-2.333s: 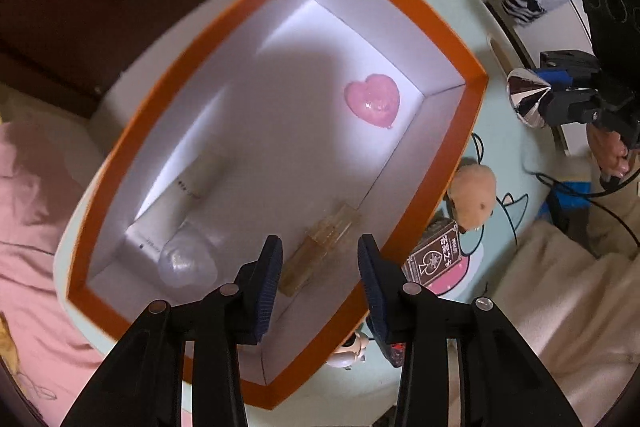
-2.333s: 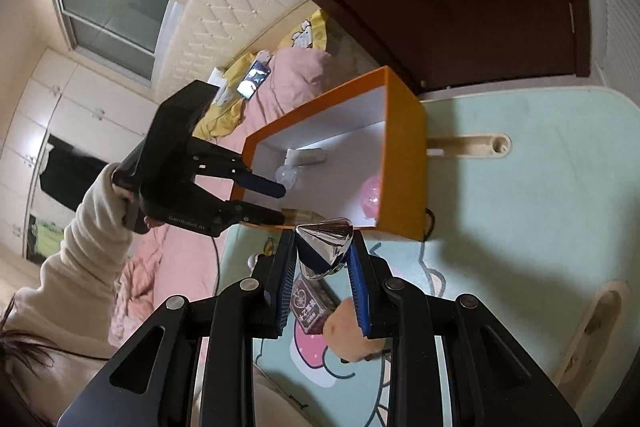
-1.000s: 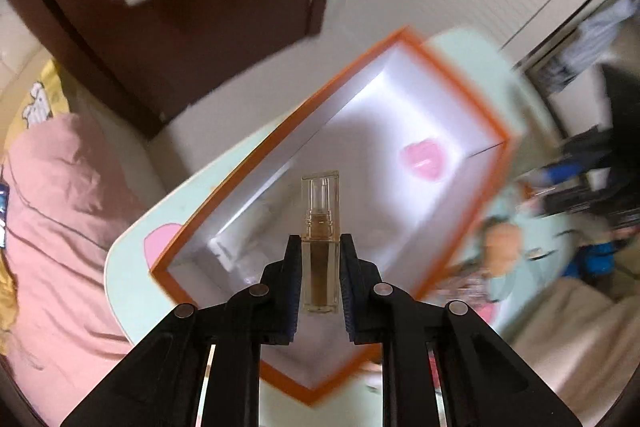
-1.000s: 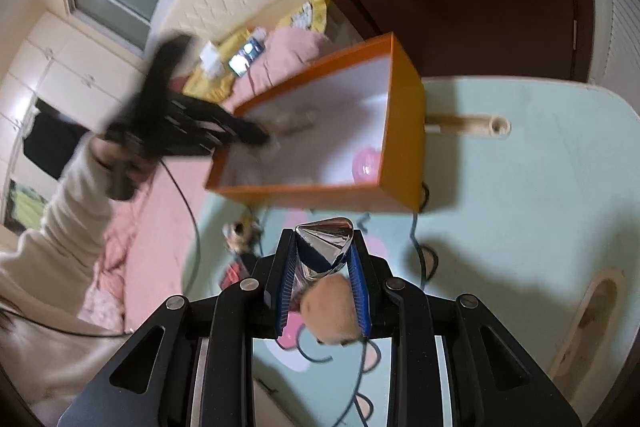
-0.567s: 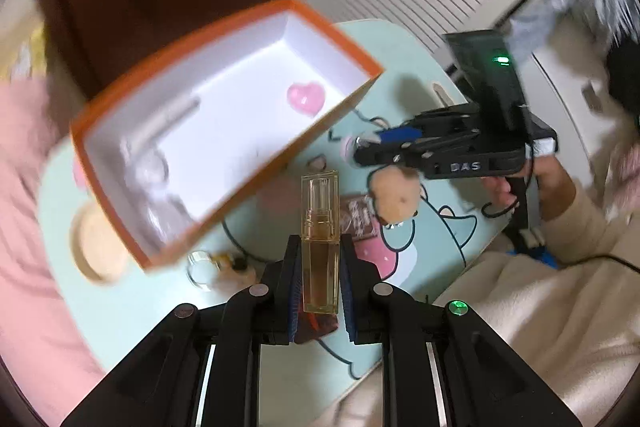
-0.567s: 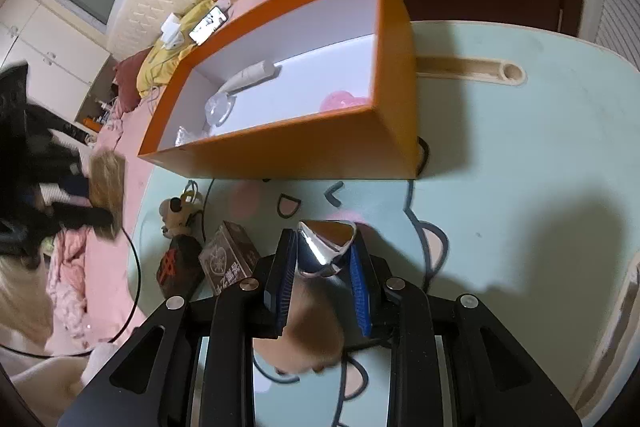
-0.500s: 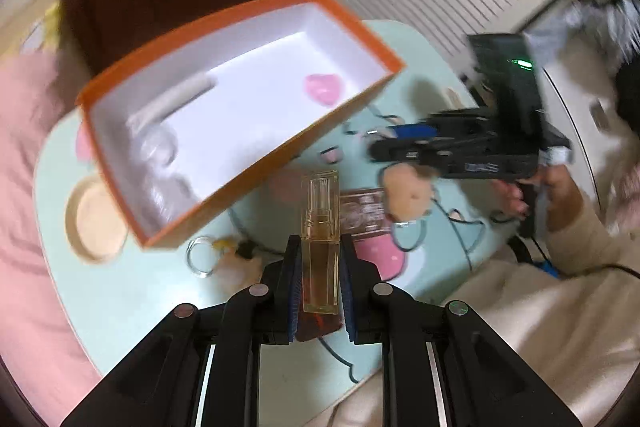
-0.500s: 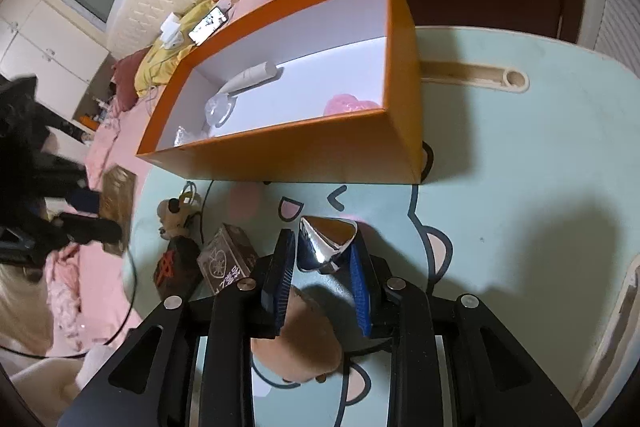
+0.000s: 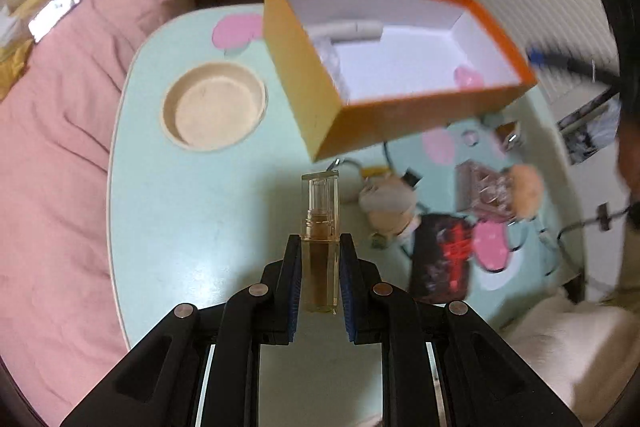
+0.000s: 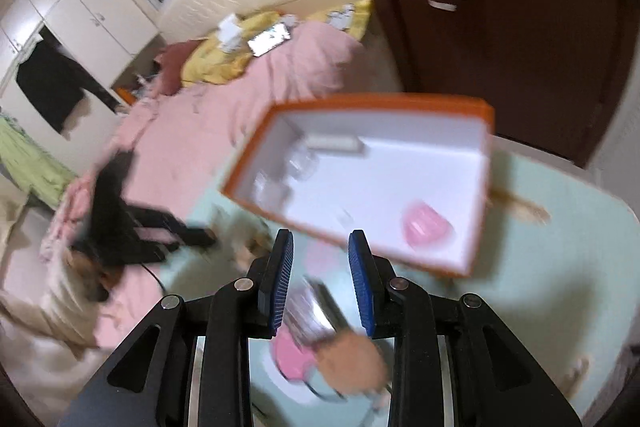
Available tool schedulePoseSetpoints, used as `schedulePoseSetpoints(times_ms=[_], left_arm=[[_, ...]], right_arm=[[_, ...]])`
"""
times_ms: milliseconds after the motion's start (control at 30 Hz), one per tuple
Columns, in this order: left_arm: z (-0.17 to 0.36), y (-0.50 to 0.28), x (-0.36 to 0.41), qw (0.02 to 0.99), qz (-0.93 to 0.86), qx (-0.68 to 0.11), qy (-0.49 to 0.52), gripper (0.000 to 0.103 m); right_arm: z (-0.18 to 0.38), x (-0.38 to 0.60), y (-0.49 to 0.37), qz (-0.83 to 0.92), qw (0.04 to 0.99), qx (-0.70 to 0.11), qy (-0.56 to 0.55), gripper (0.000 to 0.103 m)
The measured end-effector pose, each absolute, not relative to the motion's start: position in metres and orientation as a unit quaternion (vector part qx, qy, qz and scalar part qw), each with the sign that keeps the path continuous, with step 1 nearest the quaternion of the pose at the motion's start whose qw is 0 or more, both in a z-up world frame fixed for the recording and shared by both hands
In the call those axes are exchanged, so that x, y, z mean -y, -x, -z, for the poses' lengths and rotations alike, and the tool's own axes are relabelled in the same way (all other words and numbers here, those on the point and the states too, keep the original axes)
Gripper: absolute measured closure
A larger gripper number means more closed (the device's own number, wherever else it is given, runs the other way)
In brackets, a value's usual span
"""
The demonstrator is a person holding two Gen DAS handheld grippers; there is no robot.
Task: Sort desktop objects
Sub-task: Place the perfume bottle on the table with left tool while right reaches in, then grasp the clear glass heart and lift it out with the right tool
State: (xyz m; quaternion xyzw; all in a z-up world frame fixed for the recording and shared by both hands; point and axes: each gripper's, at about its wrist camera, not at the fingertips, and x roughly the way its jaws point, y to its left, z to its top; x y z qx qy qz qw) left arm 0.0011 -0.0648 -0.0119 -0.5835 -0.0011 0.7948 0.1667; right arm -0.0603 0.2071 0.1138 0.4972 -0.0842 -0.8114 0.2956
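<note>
Left wrist view: a small yellow perfume bottle (image 9: 320, 251) is held tight between the left tongs (image 9: 320, 281), above the mint tabletop (image 9: 192, 211). An orange box (image 9: 320, 95) is seen behind it, with a pink heart (image 9: 468, 77) and a white tube (image 9: 348, 29) inside. A round wooden dish (image 9: 214, 107) is seen beside the box. A small doll (image 9: 390, 205) and a fuzzy ball (image 9: 524, 193) are seen to the right. In the right wrist view, the right tongs (image 10: 321, 281) are spread wide and nothing is held.

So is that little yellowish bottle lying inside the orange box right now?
No, the bottle is clamped in the left tool above the table, outside the orange box.
</note>
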Motion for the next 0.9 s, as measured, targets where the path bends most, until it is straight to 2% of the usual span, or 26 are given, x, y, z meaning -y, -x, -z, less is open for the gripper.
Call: schedulePoseSetpoints(times_ms=[67,133,167,300,500,567,633,700,800,900], left_arm=[[0.015,-0.003,0.06,0.157,-0.803,-0.005,0.575,0.081],[0.011,-0.006,0.062,0.148,-0.816,0.01,0.559,0.051],[0.008,-0.008,0.066,0.145,-0.823,0.025,0.548,0.047],[-0.005,-0.017,0.084,0.131,-0.843,0.076,0.517,0.045],[-0.011,-0.026,0.106,0.107,-0.851,0.12,0.5,0.044],[-0.013,-0.025,0.111,0.103,-0.851,0.126,0.5,0.044],[-0.014,-0.026,0.113,0.102,-0.852,0.131,0.497,0.044],[-0.012,-0.026,0.114,0.104,-0.853,0.135,0.494,0.044],[-0.015,-0.026,0.113,0.107,-0.855,0.134,0.49,0.044],[-0.016,-0.026,0.109,0.111,-0.856,0.132,0.487,0.044]], right_arm=[[-0.108,-0.186,0.085,0.795,0.298,0.097,-0.52,0.073],[-0.097,-0.161,0.109,0.777,0.294,0.102,-0.548,0.073],[-0.091,-0.148,0.119,0.769,0.29,0.103,-0.561,0.073],[-0.057,-0.107,0.154,0.733,0.276,0.109,-0.612,0.073],[-0.035,-0.075,0.176,0.735,0.247,0.081,-0.627,0.072],[-0.033,-0.066,0.177,0.738,0.243,0.053,-0.627,0.067],[-0.032,-0.056,0.174,0.747,0.237,0.012,-0.621,0.056],[-0.033,-0.046,0.167,0.76,0.233,-0.04,-0.606,0.055],[-0.034,-0.04,0.156,0.768,0.235,-0.094,-0.588,0.056],[-0.034,-0.038,0.147,0.773,0.228,-0.142,-0.575,0.066]])
